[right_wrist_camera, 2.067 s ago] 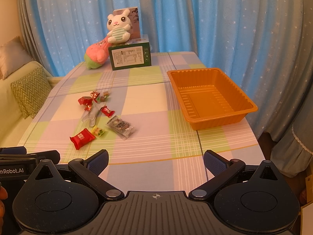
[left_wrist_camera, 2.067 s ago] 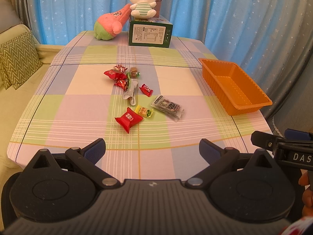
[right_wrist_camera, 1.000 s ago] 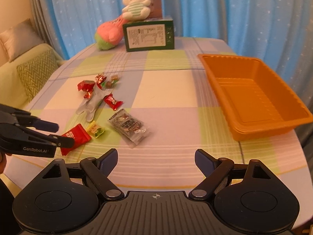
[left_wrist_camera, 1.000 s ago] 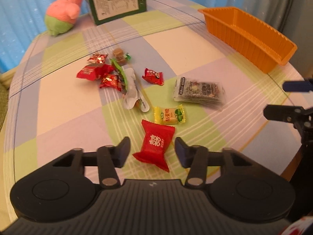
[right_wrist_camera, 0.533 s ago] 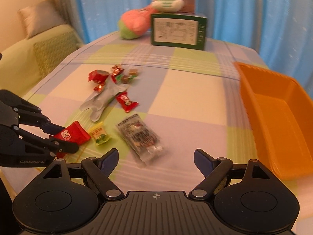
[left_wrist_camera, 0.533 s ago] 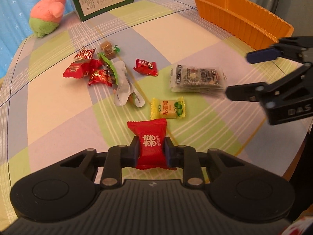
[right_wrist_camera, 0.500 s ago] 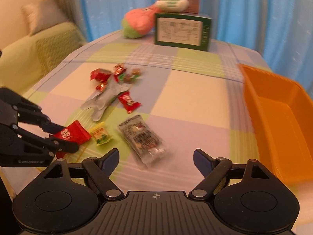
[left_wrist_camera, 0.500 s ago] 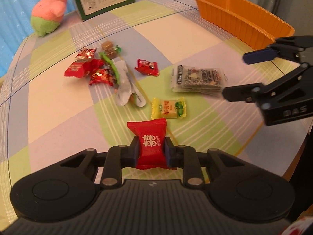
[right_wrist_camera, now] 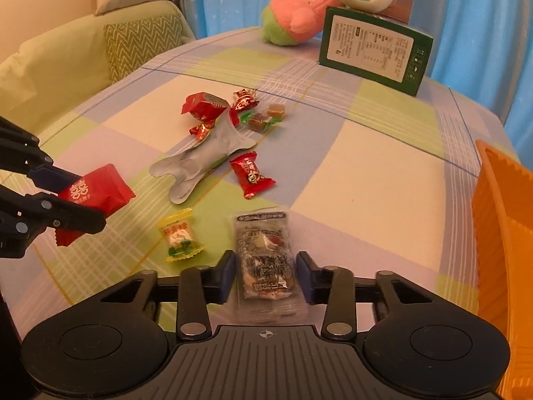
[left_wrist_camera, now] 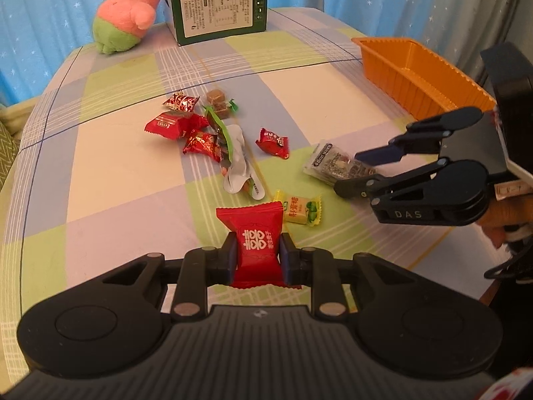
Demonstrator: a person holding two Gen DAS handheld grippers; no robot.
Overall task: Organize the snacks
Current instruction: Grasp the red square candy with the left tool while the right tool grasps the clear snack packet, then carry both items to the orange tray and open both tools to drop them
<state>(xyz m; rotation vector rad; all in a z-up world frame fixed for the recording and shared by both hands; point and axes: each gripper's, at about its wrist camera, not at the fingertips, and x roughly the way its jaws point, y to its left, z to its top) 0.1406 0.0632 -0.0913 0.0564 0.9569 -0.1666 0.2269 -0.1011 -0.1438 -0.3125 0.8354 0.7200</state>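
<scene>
Right now my left gripper [left_wrist_camera: 258, 256] is clamped on the red pouch [left_wrist_camera: 256, 246], its pads pressing both sides of the wrapper; in the right wrist view the same pouch [right_wrist_camera: 95, 193] sits lifted clear of the checked tablecloth [right_wrist_camera: 366, 173]. Just beyond it on the cloth lies a yellow candy [left_wrist_camera: 301, 210], and farther back a loose cluster: small red wrappers [left_wrist_camera: 178, 123], a brown toffee [left_wrist_camera: 218, 100], and a flattened silver pouch [left_wrist_camera: 238, 160] running through the middle. One more red candy [left_wrist_camera: 273, 142] sits alone beside that pouch.

Moving rightward, my right gripper [right_wrist_camera: 265, 278] is low over the clear seaweed packet [right_wrist_camera: 266, 266]. Its jaws have just been closing and now straddle the packet, one pad on each side. I can see narrow gaps between the pads and the plastic edges, so I do not read it as gripped; the packet lies flat on the cloth.

At the far right the orange tray [right_wrist_camera: 499, 233] stands near the table edge, well apart from the candies. At the back of the table stand a green box [right_wrist_camera: 374, 56] and a pink plush [right_wrist_camera: 293, 16] in front of the blue curtain [right_wrist_camera: 473, 6].
</scene>
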